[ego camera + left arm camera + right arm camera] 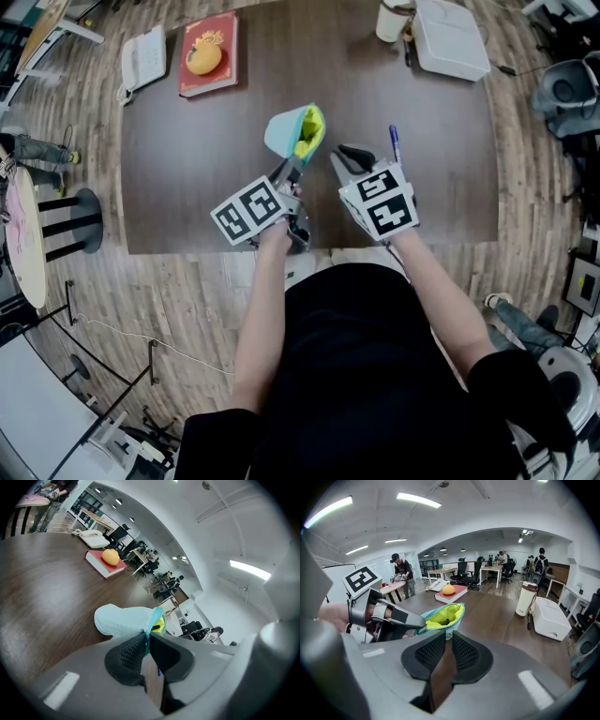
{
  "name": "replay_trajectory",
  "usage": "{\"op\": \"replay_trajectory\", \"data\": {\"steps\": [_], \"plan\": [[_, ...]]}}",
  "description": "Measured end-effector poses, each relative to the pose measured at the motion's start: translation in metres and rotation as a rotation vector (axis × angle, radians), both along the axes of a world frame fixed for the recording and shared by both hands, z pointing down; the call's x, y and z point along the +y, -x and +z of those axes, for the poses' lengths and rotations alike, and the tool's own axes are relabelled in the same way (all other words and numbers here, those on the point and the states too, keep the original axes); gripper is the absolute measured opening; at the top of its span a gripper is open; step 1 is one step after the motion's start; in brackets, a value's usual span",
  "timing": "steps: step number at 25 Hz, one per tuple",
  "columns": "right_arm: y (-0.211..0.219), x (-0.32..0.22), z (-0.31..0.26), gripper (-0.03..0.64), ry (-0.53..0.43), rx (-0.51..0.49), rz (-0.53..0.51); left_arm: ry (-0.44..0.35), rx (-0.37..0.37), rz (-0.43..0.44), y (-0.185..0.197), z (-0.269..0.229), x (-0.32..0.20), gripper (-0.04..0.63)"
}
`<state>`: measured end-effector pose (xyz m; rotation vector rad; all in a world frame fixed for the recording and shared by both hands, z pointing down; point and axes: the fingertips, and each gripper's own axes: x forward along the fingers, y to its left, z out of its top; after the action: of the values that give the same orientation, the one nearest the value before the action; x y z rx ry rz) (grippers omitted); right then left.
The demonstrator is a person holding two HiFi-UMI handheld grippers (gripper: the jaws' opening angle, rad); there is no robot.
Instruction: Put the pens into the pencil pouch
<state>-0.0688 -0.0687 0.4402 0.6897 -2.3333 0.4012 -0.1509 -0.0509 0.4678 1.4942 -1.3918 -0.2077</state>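
A light blue pencil pouch with yellow-green lining lies mid-table, its mouth open toward me. My left gripper is shut on the pouch's near rim; the teal edge is pinched between its pads. In the right gripper view the pouch gapes, with a dark thing inside. My right gripper hovers just right of the pouch, jaws a narrow slit apart with nothing between them. A blue pen lies on the table to the right of that gripper.
At the table's far side are a red book with a yellow object on it, a white phone, a cup and a white box. The table's near edge is close to my hands.
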Motion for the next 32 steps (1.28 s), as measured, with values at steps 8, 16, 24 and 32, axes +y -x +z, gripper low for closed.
{"op": "replay_trajectory", "data": {"steps": [8,16,24,32], "plan": [[-0.018,-0.006,0.005,0.043,0.006,0.005,0.042,0.001,-0.006,0.019,-0.006,-0.001,-0.005,0.023],[-0.052,-0.014,0.020,0.043,0.022,0.033,0.123,0.001,-0.007,0.035,-0.010,-0.001,-0.013,0.023],[-0.096,-0.022,0.052,0.043,0.059,0.091,0.205,0.014,-0.017,0.060,-0.017,0.002,-0.018,0.023],[-0.130,-0.024,0.078,0.043,0.052,0.125,0.252,0.022,-0.023,0.070,-0.022,0.005,-0.018,0.023]]}}
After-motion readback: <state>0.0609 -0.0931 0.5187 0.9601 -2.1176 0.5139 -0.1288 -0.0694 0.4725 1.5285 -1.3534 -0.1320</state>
